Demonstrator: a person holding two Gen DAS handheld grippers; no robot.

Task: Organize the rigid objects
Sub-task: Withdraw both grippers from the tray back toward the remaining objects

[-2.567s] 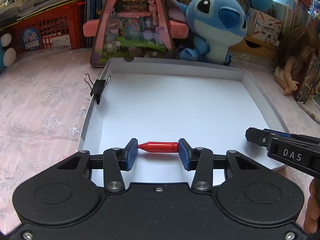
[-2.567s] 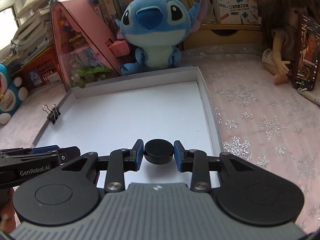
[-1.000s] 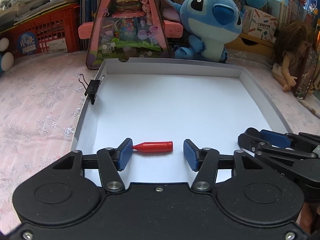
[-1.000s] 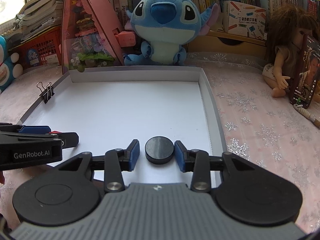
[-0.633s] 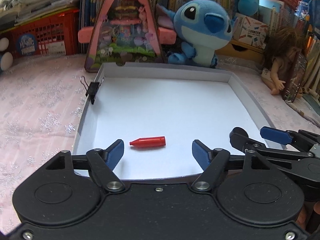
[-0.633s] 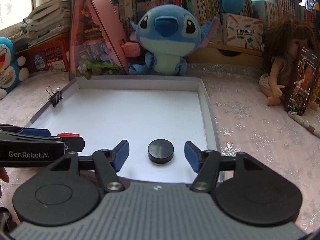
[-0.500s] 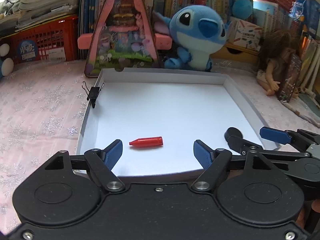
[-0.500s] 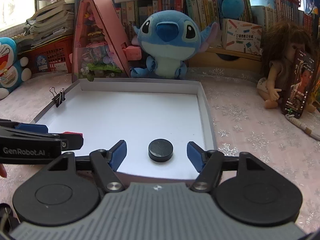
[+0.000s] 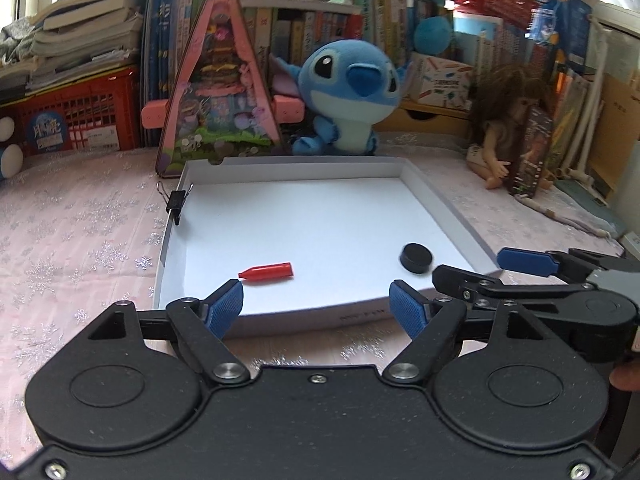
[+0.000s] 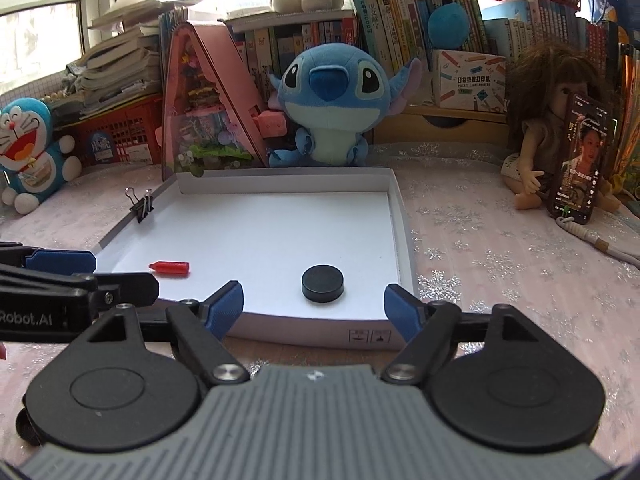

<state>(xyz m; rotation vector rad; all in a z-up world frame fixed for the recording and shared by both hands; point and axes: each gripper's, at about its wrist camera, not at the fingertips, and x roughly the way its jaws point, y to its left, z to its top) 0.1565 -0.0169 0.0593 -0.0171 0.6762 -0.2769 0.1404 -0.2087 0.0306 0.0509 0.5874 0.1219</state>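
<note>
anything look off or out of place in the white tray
Nothing stands out. The red cap and black disc lie flat, apart, inside the white tray; a binder clip grips its left wall.

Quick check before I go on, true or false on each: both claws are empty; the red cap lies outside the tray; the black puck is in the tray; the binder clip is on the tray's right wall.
1. Both the left claw and right claw are empty. True; their jaws are opening.
2. The red cap lies outside the tray. False: it lies inside.
3. The black puck is in the tray. True.
4. The binder clip is on the right wall. False: left wall.
</note>
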